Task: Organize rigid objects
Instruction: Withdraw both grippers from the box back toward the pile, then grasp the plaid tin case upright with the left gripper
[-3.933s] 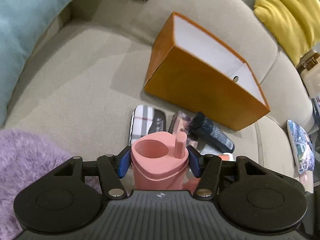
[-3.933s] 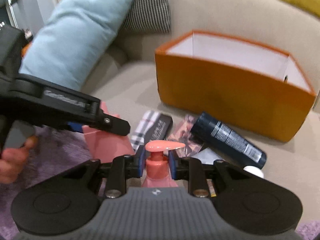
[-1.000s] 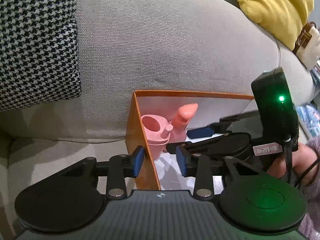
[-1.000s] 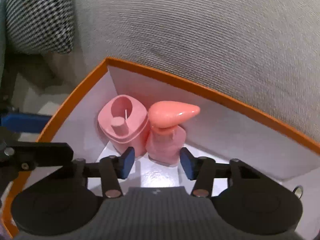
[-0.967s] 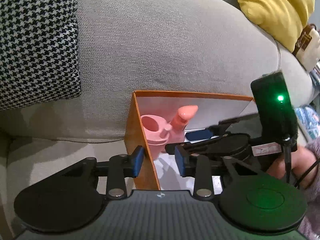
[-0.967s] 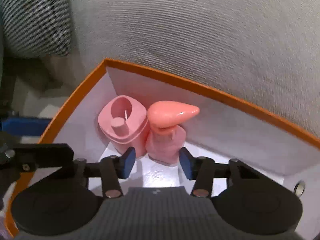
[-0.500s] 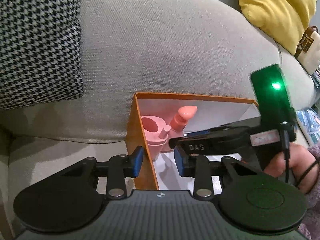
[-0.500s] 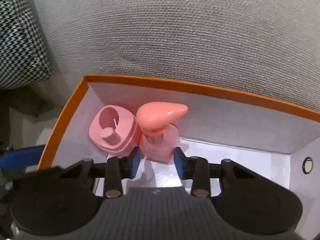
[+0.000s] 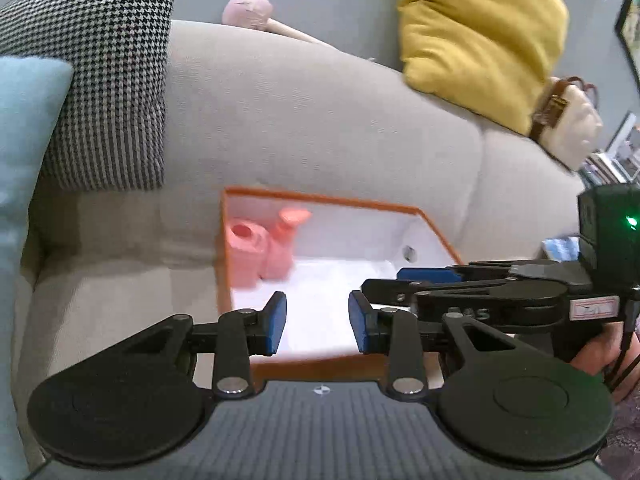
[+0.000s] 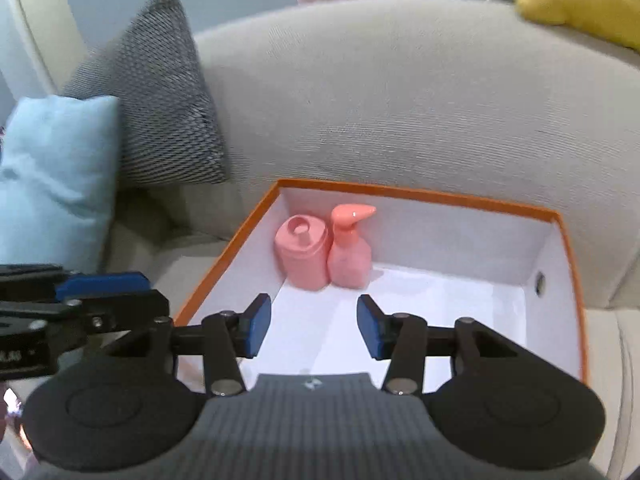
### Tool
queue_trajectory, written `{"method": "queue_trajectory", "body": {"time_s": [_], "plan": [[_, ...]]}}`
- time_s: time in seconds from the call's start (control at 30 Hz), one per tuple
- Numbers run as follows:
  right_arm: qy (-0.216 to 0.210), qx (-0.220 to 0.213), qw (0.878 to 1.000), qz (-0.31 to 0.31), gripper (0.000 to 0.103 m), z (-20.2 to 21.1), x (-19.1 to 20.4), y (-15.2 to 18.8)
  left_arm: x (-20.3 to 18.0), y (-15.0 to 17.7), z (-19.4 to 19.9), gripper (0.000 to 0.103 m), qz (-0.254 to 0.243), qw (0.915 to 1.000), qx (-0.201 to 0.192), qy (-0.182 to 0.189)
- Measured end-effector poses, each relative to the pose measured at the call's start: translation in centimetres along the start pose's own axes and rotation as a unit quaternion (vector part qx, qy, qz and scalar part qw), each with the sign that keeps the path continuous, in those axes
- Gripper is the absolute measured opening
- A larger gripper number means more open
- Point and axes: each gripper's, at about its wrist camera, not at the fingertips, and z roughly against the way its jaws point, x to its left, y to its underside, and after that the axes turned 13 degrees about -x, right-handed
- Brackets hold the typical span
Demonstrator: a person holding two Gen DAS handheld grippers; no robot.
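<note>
An orange box with a white inside sits on the beige sofa seat. A pink cup-shaped holder and a pink pump bottle stand upright side by side in its far left corner; both also show in the left wrist view, the holder and the bottle. My right gripper is open and empty above the box's near part. My left gripper is open and empty over the box's near left edge. The right gripper shows at the right of the left wrist view.
A houndstooth cushion and a light blue cushion lean on the sofa back to the left. A yellow cushion and a cream handbag lie on the right.
Both grippers have let go of the pink items in the box, pulled back and up, and both sets of jaws stand wider than half a second ago.
</note>
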Motion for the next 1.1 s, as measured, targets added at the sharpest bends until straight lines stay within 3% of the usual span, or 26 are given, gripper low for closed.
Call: {"method": "queue_trajectory", "body": {"time_s": [0.17, 0.4, 0.63, 0.73, 0.87, 1.03, 1.1], "plan": [[0.017, -0.029, 0.999, -0.042, 0.058, 6.6, -0.8, 4.8, -1.7, 4.2, 3.5, 0.038, 0.020, 0.9998, 0.000, 0.002], [0.049, -0.007, 0.995, -0.086, 0.057, 12.5, -1.0, 13.2, -3.1, 11.6, 6.2, 0.038, 0.050, 0.9968, 0.062, -0.005], [0.042, 0.042, 0.998, 0.000, 0.057, 13.5, 2.9, 19.5, -5.1, 17.3, 7.6, 0.038, 0.027, 0.9940, 0.105, -0.016], [0.035, 0.065, 0.997, 0.019, 0.057, 12.9, 3.8, 21.0, -5.4, 18.6, 7.7, 0.038, 0.034, 0.9928, 0.115, -0.002], [0.044, 0.068, 0.996, 0.035, 0.057, 12.8, 4.0, 21.7, -5.5, 20.0, 7.9, 0.037, 0.016, 0.9925, 0.117, -0.031], [0.040, 0.053, 0.997, 0.045, 0.057, 13.1, 4.7, 21.6, -4.9, 19.5, 9.0, 0.037, 0.037, 0.9944, 0.089, -0.043], [0.035, 0.049, 0.997, 0.042, 0.052, 13.1, 4.8, 21.0, -4.3, 18.8, 9.1, 0.037, 0.041, 0.9950, 0.078, -0.048]]}}
